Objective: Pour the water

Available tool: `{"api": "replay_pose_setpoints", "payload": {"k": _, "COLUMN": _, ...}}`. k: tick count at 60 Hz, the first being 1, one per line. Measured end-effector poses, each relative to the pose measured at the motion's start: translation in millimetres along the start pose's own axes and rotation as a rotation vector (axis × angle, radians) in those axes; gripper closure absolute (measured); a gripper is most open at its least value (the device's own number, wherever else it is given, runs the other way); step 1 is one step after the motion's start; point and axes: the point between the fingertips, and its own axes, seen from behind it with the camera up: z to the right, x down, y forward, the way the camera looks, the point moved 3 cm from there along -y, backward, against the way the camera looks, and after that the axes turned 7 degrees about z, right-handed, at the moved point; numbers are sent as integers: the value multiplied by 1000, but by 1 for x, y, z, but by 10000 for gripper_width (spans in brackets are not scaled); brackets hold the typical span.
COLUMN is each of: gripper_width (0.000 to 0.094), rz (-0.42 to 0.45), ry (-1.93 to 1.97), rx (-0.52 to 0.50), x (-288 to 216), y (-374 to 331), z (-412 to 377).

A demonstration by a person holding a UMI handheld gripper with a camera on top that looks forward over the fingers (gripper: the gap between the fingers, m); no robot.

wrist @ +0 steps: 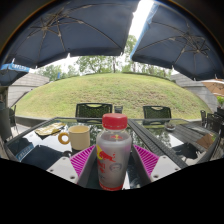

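A clear plastic bottle [113, 155] with a red cap and a red label stands between my two fingers, whose pink pads [82, 160] sit close at either side of it. My gripper [114, 168] appears to press on the bottle's body with both pads. A yellow mug [77, 137] stands on the glass table [40, 157], ahead and to the left of the bottle. The bottle's base is hidden below.
A yellow object [47, 130] lies on the table left of the mug. Two dark chairs [93, 111] stand at the table's far side. Two large dark umbrellas [70, 35] hang overhead. A grassy slope [110, 90] rises beyond.
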Motion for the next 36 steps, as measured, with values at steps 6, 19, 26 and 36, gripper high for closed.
{"api": "replay_pose_setpoints", "payload": {"k": 6, "gripper_width": 467, "rz": 25, "ry": 13, "rx": -22, "x": -2, "y": 13, "z": 4}}
{"api": "replay_pose_setpoints", "payload": {"k": 19, "gripper_width": 624, "rz": 55, "ry": -23, "rx": -50, "x": -3, "y": 18, "z": -2}}
{"api": "replay_pose_setpoints", "payload": {"k": 26, "gripper_width": 624, "rz": 71, "ry": -197, "rx": -22, "x": -25, "y": 37, "z": 15}}
{"api": "replay_pose_setpoints", "payload": {"k": 36, "gripper_width": 626, "rz": 113, "ry": -810, "rx": 59, "x": -80, "y": 108, "z": 21}}
